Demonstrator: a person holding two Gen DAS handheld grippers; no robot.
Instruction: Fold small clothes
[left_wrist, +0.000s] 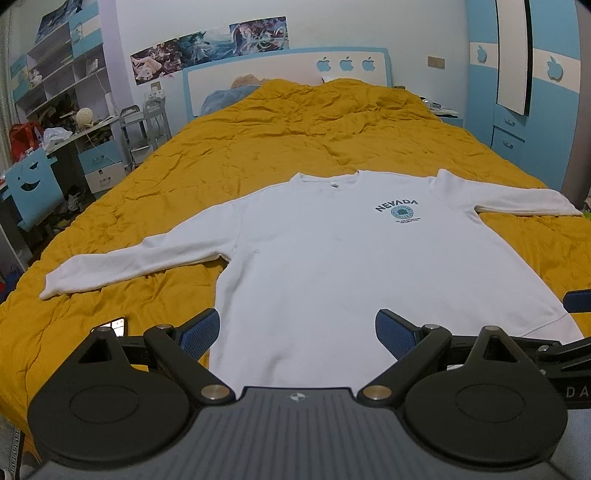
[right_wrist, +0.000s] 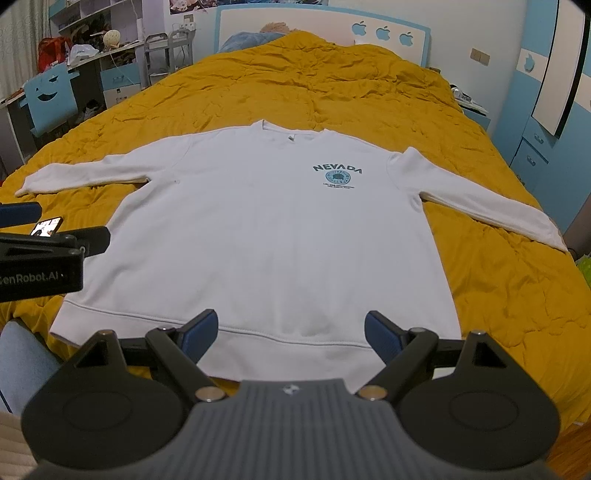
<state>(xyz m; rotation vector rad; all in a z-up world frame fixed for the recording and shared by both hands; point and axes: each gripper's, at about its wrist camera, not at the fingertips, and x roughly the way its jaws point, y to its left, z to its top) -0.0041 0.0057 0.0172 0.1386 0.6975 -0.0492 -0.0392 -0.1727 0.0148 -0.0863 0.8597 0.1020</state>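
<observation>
- Currently: white sweatshirt lies flat, front up, on the mustard quilt, both long sleeves spread out to the sides, hem nearest the cameras.
- Fabric looks like thick, smooth knit; ribbed band along the hem and a round ribbed collar. Dark "NEVADA" lettering arched over a teal round emblem on the chest.
- Quilt is crinkled, matte, full of fine creases; it covers the whole bed up to the white-and-blue headboard with apple-shaped cutouts.
- Left gripper: jaws spread wide, nothing between them, hovering over the sweatshirt's lower body. Blue pads have a fine dotted grip texture; black linkage arms, grey ribbed body.
- Right gripper: jaws likewise wide apart, empty, poised over the hem band near its middle.
- Phone with lit screen lies on the quilt, beside the sweatshirt's lower corner and partly behind the left gripper.
- Blue chair with a smiley-face cutout stands beside the bed, by a cluttered desk.
</observation>
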